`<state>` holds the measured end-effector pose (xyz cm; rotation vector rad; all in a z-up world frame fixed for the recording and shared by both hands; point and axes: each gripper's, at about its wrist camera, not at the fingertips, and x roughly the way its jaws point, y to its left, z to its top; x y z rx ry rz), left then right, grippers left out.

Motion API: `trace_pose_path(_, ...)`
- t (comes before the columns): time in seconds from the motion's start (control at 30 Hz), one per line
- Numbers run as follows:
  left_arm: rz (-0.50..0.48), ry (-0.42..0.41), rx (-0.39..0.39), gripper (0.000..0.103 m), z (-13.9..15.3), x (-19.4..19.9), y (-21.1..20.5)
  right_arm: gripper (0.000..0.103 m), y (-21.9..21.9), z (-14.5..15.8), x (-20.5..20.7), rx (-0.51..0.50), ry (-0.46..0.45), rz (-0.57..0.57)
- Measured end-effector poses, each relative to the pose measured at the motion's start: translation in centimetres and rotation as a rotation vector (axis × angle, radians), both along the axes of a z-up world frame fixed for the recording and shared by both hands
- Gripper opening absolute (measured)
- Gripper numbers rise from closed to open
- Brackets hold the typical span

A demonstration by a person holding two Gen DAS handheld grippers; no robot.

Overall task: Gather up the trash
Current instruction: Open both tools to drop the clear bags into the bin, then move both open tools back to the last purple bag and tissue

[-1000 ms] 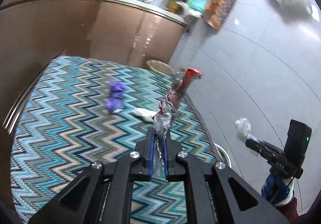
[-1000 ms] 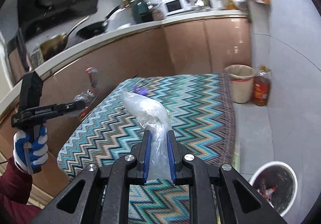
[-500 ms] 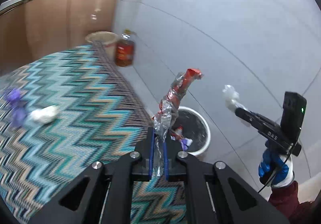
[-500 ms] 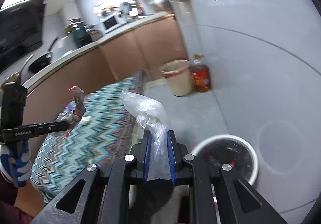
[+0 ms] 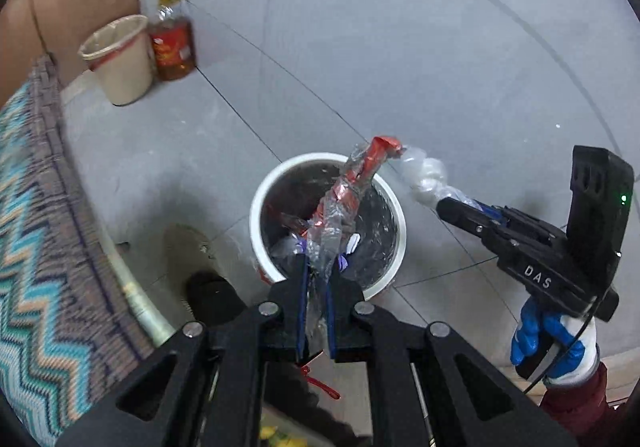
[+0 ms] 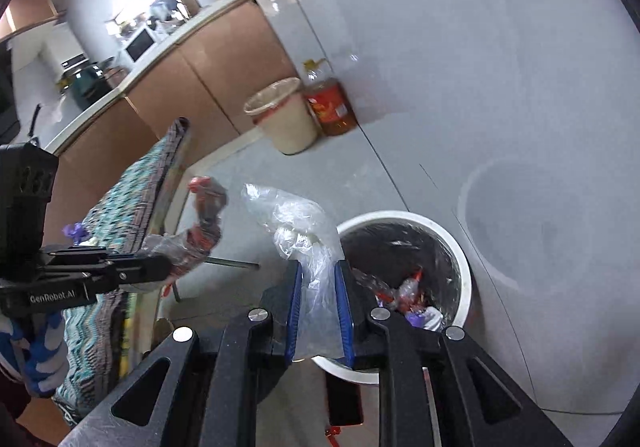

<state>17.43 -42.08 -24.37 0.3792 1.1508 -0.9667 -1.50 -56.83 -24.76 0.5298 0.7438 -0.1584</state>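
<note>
Kitchen floor, mid-haul: a second ago both of our grippers were still pointed at the zigzag-patterned tablecloth (image 5: 36, 247); now we have swung them away from it and over the white trash bin (image 5: 394, 215) with its black liner, which sits on the grey tiles just past the table's edge. We judge the pick-up half of this round done and the drop the step in hand.

Our left gripper (image 5: 316, 275) is clamped nearly shut on the lower end of a crumpled red-and-clear snack wrapper (image 5: 352, 187), which stands up out of the blue pads and, in the left wrist view, lies right across the bin's mouth. Our right gripper (image 6: 318, 283) is pinched, jaws a little wider, on a crumpled clear plastic bag (image 6: 300, 227). In its own view it hangs at the near-left rim of the bin rather than squarely above the opening; from the left camera the bag's tip reaches in from the right, beside the wrapper's red end, whether touching we cannot tell.

Both tools tilt down toward the floor, the left ahead of us and the right angled in from the side, each gripped by a blue-and-white gloved hand (image 5: 552, 339). Earlier wrappers already lie inside the bin. A purple scrap (image 6: 74, 231) remains on the cloth, so more collecting is likely. A beige lined bin (image 5: 120, 63) and an oil bottle (image 5: 173, 47) stand by the far wall, well apart.
</note>
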Motion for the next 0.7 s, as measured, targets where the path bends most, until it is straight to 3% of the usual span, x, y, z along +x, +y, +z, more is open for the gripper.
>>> trace_pose_path(0.13, -0.013, 0.025, 0.042, 0.01, -2.9, 0.4, -3.3, 0.019, -1.5, -1.9, 1.0, 0.013, 0.039, -0.025)
trace_pose_path(0.2, -0.004, 0.056, 0.067, 0.011, -4.4, 0.8, -4.5, 0.037, -2.1, -3.1, 1.7, 0.008, 0.076, -0.042)
trace_pose_path(0.3, 0.01, 0.08, 0.075, 0.019, -5.9, 1.4, -5.1, 0.041, -2.9, -4.4, 1.9, 0.017, 0.109, -0.054)
trace_pose_path(0.37, 0.011, 0.095, 0.062, 0.034, -6.1, 1.3, -5.0, 0.042, -3.1, -4.6, 1.7, 0.016, 0.116, -0.056)
trace_pose_path(0.4, 0.011, 0.092, 0.057, 0.037, -6.1, 1.5, -4.8, 0.042, -3.2, -4.7, 1.6, 0.017, 0.118, -0.056)
trace_pose_path(0.7, 0.039, 0.033, 0.001, 0.039, -2.9, 0.5, -1.9, 0.042, -2.3, -3.5, 0.5, 0.015, 0.101, -0.064)
